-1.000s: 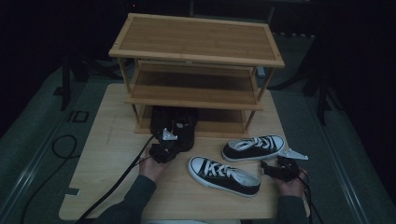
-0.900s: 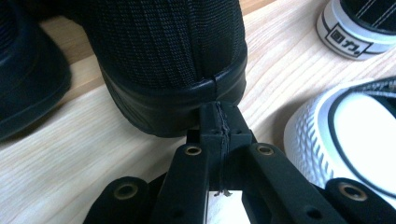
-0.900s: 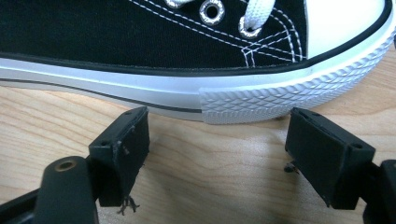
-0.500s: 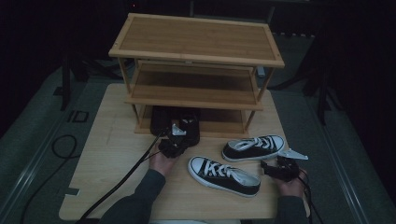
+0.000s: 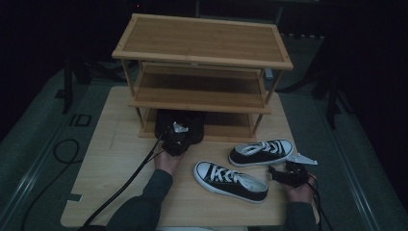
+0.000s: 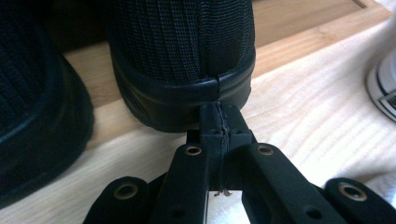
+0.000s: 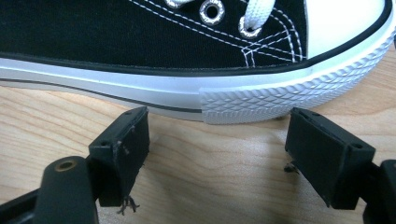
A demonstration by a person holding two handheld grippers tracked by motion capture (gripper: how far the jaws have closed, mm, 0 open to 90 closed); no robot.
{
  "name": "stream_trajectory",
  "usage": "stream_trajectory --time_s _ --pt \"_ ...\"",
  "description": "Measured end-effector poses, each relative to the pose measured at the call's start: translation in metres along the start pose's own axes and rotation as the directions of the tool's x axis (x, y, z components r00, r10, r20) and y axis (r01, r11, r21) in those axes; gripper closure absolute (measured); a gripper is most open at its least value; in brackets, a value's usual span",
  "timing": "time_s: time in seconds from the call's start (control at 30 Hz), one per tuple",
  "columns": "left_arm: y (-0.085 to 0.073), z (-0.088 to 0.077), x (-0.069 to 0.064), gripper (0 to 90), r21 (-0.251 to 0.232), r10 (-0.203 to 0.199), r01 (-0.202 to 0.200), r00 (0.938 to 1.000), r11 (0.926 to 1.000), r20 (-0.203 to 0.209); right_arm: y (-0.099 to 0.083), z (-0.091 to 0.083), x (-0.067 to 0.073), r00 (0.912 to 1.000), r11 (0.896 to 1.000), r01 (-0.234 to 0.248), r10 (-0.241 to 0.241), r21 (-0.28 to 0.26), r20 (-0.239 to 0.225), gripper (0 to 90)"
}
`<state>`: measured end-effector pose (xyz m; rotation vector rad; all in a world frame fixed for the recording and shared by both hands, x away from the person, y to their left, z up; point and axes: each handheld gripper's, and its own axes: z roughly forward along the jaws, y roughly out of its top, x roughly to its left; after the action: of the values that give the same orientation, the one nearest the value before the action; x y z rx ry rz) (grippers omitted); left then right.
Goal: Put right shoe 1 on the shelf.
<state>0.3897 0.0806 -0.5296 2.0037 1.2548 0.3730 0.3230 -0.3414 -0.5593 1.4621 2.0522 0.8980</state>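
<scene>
Against the rubber-rimmed heel of the black knit shoe on the bamboo rack's bottom shelf, the left gripper is pressed with jaws together, while the right gripper is held spread beside a canvas sneaker.

You're working at a pale wooden table in a dim room, with grey floor either side (darkness swallows whatever lies beyond). A three-tier bamboo rack stands at the table's far edge.
</scene>
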Motion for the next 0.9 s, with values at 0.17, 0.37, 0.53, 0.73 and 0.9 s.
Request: stream_trajectory --time_s 0.17,0.37,0.53,0.73,0.9 --pt "0.001 0.003 0.003 89.7 -0.007 -0.012 0.012 0.9999 0.9999 -0.006 0.0 0.0 0.0 1.0 1.0 0.0 0.0 0.0 0.0 21.5" --pt "0.003 0.003 0.009 89.5 -0.014 -0.029 0.029 0.9993 0.9995 -0.022 0.0 0.0 0.0 1.0 1.0 0.0 0.0 0.0 0.0 21.5" --pt "0.005 -0.003 0.012 86.3 -0.025 -0.012 0.011 0.9991 0.9996 -0.04 0.0 0.0 0.0 1.0 1.0 0.0 0.0 0.0 0.0 21.5" --pt "0.011 -0.037 0.018 87.0 -0.079 0.052 -0.063 0.991 0.9949 -0.123 0.0 0.0 0.0 1.0 1.0 0.0 0.0 0.0 0.0 21.5" --pt "0.018 -0.055 0.035 89.9 -0.093 0.035 -0.052 0.9831 0.9943 -0.18 0.0 0.0 0.0 1.0 1.0 0.0 0.0 0.0 0.0 21.5"
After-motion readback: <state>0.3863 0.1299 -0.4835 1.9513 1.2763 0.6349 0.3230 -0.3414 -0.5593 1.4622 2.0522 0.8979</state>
